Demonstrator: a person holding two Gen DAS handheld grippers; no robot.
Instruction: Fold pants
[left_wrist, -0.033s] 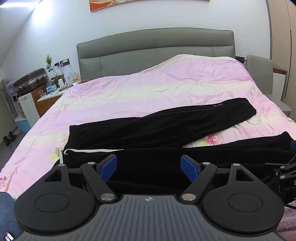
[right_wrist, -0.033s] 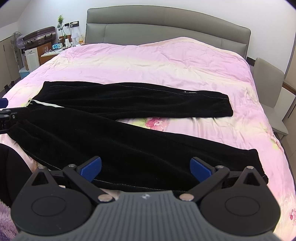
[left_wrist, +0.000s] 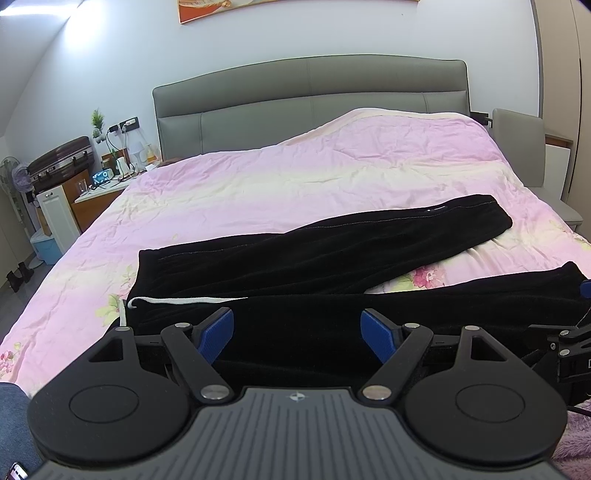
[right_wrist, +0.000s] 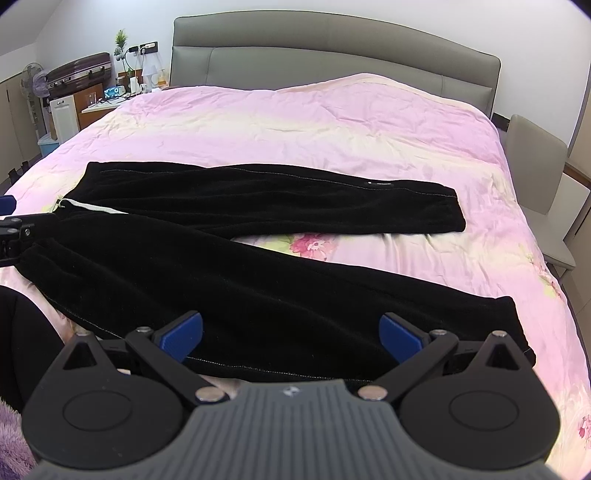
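Both claws spread wide over black pants (right_wrist: 258, 266) on the bed (right_wrist: 332, 129).

Left claw (left_wrist: 297, 338) hovers at the waistband end, right claw (right_wrist: 290, 338) over the near leg's hem; neither grips anything, contact unclear.

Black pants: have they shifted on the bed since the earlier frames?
No. The black pants lie the same against the grey headboard and pink quilt.

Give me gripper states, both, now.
Left gripper: open, empty, over the pants waist end.
Right gripper: open, empty, over the near leg.
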